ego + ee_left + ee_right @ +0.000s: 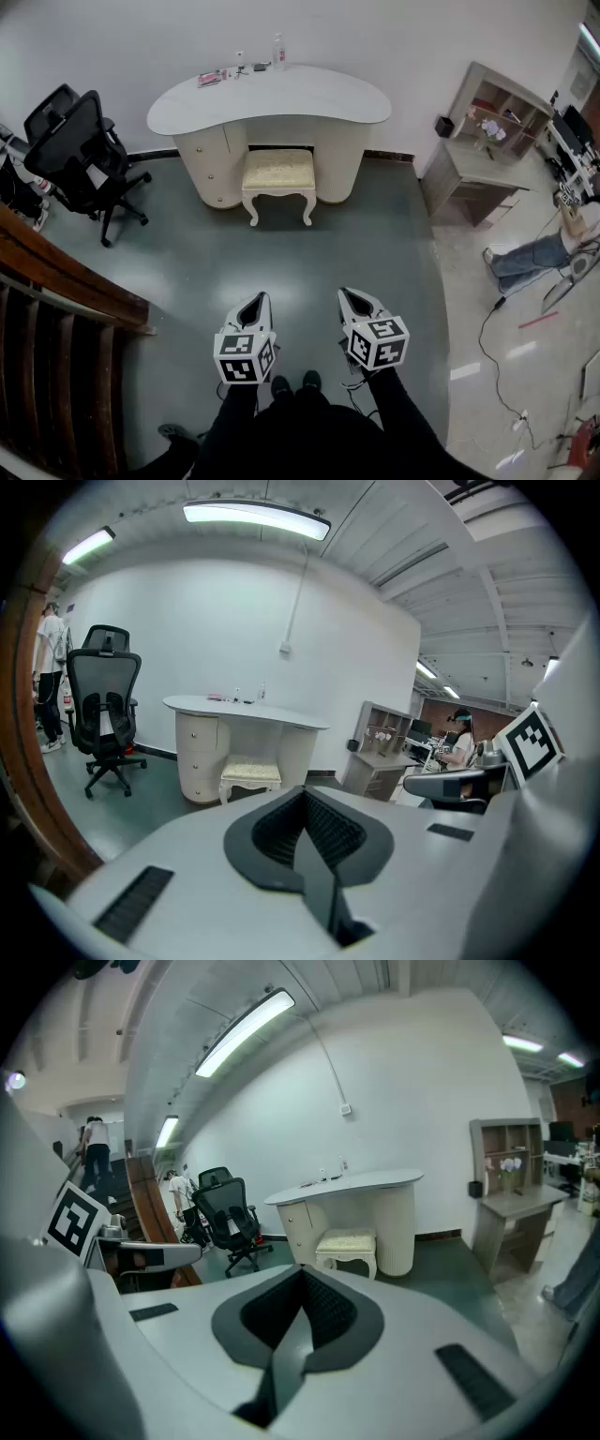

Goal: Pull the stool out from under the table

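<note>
A cream stool (pixel 278 173) with a padded gold seat and curved white legs stands half tucked under the white kidney-shaped table (pixel 281 97) at the far wall. It also shows small in the left gripper view as the stool (pixel 250 775) and in the right gripper view as the stool (pixel 347 1242). My left gripper (pixel 255 300) and right gripper (pixel 350 295) are held side by side well short of the stool, both shut and holding nothing. Their tips point toward the table.
A black office chair (pixel 80 150) stands left of the table. A wooden railing (pixel 66 281) runs along the near left. A grey shelf desk (pixel 483 155) stands at the right, a person's legs (pixel 525 258) beside it and a cable (pixel 497 366) on the floor. Small bottles (pixel 277 52) sit on the tabletop.
</note>
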### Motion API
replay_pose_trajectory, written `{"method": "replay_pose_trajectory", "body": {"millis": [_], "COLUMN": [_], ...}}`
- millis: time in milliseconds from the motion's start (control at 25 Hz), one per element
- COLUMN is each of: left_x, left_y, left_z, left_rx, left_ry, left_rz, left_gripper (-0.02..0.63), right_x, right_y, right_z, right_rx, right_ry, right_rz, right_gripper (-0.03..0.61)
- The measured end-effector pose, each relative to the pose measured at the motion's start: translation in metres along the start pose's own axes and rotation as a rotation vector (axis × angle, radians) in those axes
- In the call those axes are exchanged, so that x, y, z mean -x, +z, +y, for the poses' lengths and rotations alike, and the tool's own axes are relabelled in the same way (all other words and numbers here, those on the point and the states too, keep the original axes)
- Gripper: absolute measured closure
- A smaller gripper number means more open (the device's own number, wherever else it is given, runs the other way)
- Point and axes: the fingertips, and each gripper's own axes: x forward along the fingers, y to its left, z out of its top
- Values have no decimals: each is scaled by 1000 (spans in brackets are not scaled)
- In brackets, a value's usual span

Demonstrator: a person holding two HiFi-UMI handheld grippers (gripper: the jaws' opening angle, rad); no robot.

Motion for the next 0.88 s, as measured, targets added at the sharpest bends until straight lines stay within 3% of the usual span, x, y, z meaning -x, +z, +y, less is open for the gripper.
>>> {"method": "replay_pose_trajectory", "body": {"millis": [880], "left_x": [-25], "left_y": [-7], "left_z": [10], "left_rx": [13], "left_ry": [8], "left_rz": [25], "left_gripper": [607], "right_x": [-12], "right_y": [-15], "right_z": [-25], "right_rx": [9], "right_ry": [-14], "right_rz": [48], "right_gripper": [575]}}
